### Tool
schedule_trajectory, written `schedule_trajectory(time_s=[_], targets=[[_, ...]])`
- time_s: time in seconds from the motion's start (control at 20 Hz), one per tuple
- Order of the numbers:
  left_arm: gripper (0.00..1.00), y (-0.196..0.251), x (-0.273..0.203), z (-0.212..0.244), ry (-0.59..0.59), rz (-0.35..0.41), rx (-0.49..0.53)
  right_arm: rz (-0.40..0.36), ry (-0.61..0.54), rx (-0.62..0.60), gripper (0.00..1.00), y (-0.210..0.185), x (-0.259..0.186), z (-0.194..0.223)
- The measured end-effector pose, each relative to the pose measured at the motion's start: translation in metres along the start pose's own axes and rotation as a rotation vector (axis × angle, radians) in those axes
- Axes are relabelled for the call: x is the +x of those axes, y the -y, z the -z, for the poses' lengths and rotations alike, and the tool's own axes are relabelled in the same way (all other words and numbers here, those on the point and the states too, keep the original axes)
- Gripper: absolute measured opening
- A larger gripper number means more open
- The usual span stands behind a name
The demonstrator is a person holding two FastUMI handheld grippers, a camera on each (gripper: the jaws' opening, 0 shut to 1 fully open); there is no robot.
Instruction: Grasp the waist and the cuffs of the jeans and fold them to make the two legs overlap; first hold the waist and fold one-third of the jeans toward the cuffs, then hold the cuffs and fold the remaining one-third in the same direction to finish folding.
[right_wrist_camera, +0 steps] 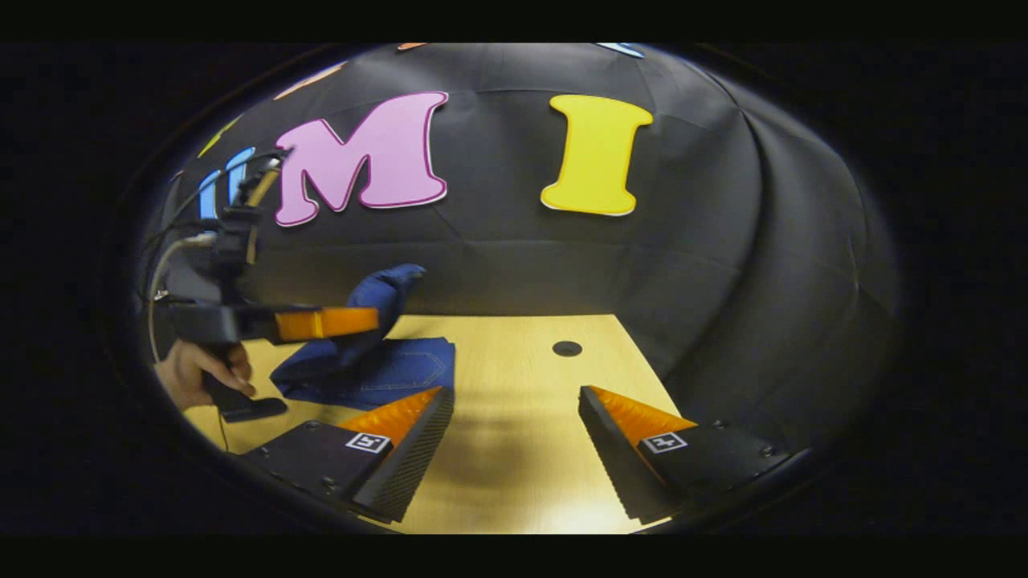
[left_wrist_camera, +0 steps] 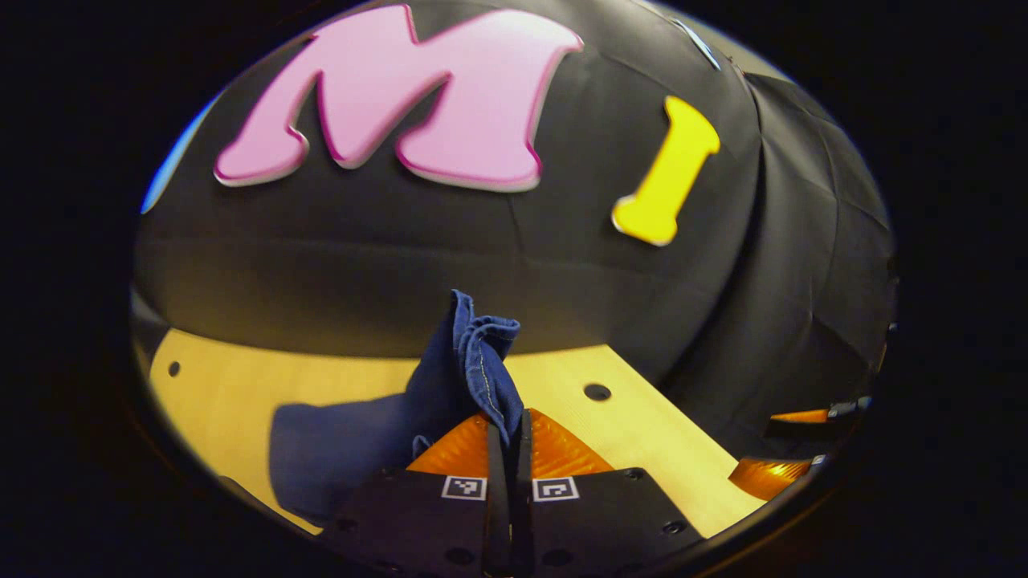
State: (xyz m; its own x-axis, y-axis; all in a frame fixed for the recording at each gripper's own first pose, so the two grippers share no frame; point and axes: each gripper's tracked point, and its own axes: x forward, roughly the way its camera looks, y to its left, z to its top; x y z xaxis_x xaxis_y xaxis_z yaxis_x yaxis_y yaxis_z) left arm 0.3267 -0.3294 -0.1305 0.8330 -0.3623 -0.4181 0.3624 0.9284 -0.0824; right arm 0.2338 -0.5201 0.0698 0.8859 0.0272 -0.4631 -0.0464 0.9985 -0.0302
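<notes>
A pale wooden table (right_wrist_camera: pixel 514 449) with round holes is backed by the booth's black cloth wall. The left gripper (left_wrist_camera: pixel 506 429) is clamped on a hemmed edge of the jeans (left_wrist_camera: pixel 474 361), which is lifted above the table (cuff or waist cannot be told). From that pinch the denim hangs down to a folded heap on the table beside the gripper (right_wrist_camera: pixel 377 369). The right gripper (right_wrist_camera: pixel 514 417) is held with its jaws wide apart, holding nothing, near the heap. Folding is judged to be under way, with at least the lifted part not yet laid down.
</notes>
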Motion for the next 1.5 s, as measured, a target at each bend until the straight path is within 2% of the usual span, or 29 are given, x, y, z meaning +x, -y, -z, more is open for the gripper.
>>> schedule_trajectory(time_s=[0.1, 0.15, 0.2, 0.25, 0.35, 0.45, 0.6, 0.85, 1.1, 1.3, 1.5], targets=[[0.10, 0.004, 0.020, 0.035, -0.080, 0.010, 0.035, 0.008, -0.004, 0.020, 0.96, 0.005, -0.008, 0.004], [0.17, 0.010, 0.022, 0.044, -0.105, 0.037, 0.019, 0.012, -0.004, 0.036, 0.96, 0.007, -0.011, 0.004], [0.18, 0.012, 0.023, 0.045, -0.103, 0.048, -0.003, 0.016, -0.001, 0.050, 0.96, 0.008, -0.013, 0.004], [0.40, 0.018, 0.015, 0.042, -0.088, 0.071, -0.023, 0.019, 0.001, 0.056, 0.96, 0.009, -0.017, 0.004], [0.84, 0.013, -0.009, 0.032, -0.028, 0.066, -0.026, 0.024, 0.009, 0.052, 0.97, 0.006, -0.027, 0.001], [0.96, 0.004, -0.046, 0.014, 0.025, 0.043, 0.004, 0.017, 0.021, 0.059, 0.97, -0.002, -0.043, -0.004], [0.97, -0.010, -0.120, -0.018, 0.126, -0.009, 0.067, 0.000, 0.051, 0.080, 0.97, -0.023, -0.070, -0.020], [0.97, -0.034, -0.283, -0.067, 0.313, -0.106, 0.094, -0.020, 0.129, 0.098, 0.97, -0.065, -0.133, -0.058], [0.96, -0.055, -0.425, -0.086, 0.444, -0.214, 0.116, -0.048, 0.270, 0.150, 0.98, -0.111, -0.215, -0.110], [0.96, -0.066, -0.507, -0.076, 0.513, -0.306, 0.129, -0.058, 0.379, 0.137, 0.97, -0.138, -0.272, -0.136], [0.96, -0.064, -0.559, -0.041, 0.504, -0.340, 0.124, -0.034, 0.472, 0.125, 0.97, -0.154, -0.321, -0.137]])
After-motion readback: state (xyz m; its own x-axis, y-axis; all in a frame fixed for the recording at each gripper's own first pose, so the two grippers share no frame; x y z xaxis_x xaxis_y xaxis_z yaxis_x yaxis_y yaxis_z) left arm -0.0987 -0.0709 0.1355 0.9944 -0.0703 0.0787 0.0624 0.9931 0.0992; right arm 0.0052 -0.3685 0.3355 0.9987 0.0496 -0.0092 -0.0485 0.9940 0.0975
